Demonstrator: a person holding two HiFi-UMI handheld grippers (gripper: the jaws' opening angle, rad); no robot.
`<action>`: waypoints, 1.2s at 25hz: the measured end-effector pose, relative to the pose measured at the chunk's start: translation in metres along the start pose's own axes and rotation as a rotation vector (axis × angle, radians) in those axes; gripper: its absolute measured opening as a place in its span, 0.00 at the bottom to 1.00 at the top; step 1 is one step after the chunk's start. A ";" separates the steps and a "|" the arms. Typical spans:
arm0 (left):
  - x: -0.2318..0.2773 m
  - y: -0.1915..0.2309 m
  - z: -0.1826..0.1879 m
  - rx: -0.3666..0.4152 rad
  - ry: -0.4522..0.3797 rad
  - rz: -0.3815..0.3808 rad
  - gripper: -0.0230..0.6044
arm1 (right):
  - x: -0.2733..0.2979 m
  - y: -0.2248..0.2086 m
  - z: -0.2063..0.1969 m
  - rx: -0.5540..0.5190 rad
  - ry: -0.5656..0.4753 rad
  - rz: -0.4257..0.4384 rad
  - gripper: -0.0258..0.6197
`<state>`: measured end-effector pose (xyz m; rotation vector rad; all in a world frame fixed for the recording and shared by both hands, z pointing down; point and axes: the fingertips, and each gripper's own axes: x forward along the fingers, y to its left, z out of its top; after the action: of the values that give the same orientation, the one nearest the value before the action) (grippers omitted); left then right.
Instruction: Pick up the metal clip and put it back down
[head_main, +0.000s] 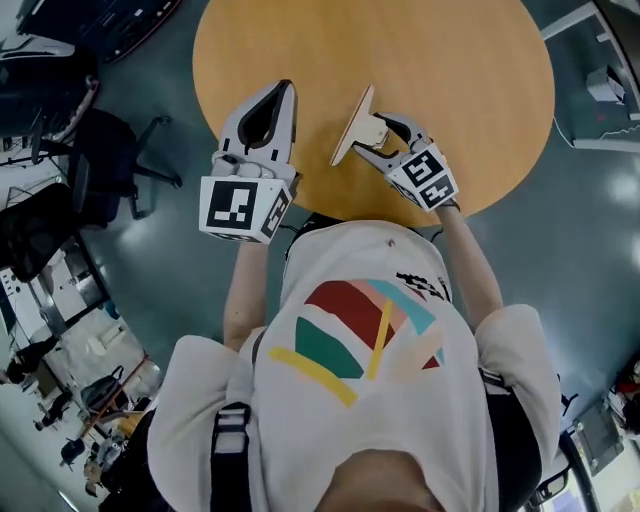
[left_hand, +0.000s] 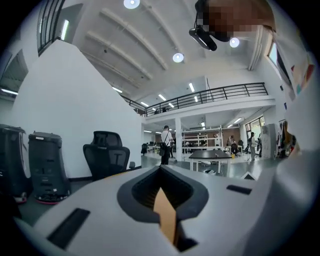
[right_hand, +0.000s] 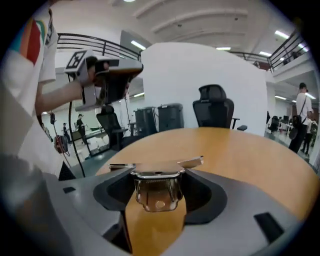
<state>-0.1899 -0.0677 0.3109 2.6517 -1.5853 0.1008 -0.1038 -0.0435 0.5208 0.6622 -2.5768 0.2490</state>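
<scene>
**Clip (head_main: 352, 125) in right gripper (head_main: 368, 138)**

Jaws of the right gripper clamp the clip, which tilts on edge above the near part of the round wooden table (head_main: 450, 100). The left gripper (head_main: 283, 90) hangs just beside, jaws together, nothing between them.

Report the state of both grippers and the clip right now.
left gripper: shut, nothing between its jaws.
right gripper: shut on the metal clip.
metal clip: clamped between the right gripper's jaws, fixed to a tan board.
tan board: tilted on edge over the round table; whether it touches the table cannot be told.
</scene>
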 end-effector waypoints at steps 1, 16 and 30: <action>-0.006 0.006 -0.013 -0.010 0.026 0.019 0.10 | 0.010 0.006 -0.019 -0.001 0.047 0.022 0.50; -0.029 0.047 -0.038 -0.065 0.056 0.118 0.10 | 0.046 0.024 -0.072 -0.051 0.241 0.064 0.50; -0.027 0.078 0.007 -0.032 -0.055 0.161 0.10 | -0.034 -0.037 0.107 0.157 -0.270 -0.025 0.50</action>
<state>-0.2710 -0.0814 0.3029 2.5206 -1.8003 0.0084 -0.1009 -0.0918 0.4130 0.8349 -2.8238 0.3796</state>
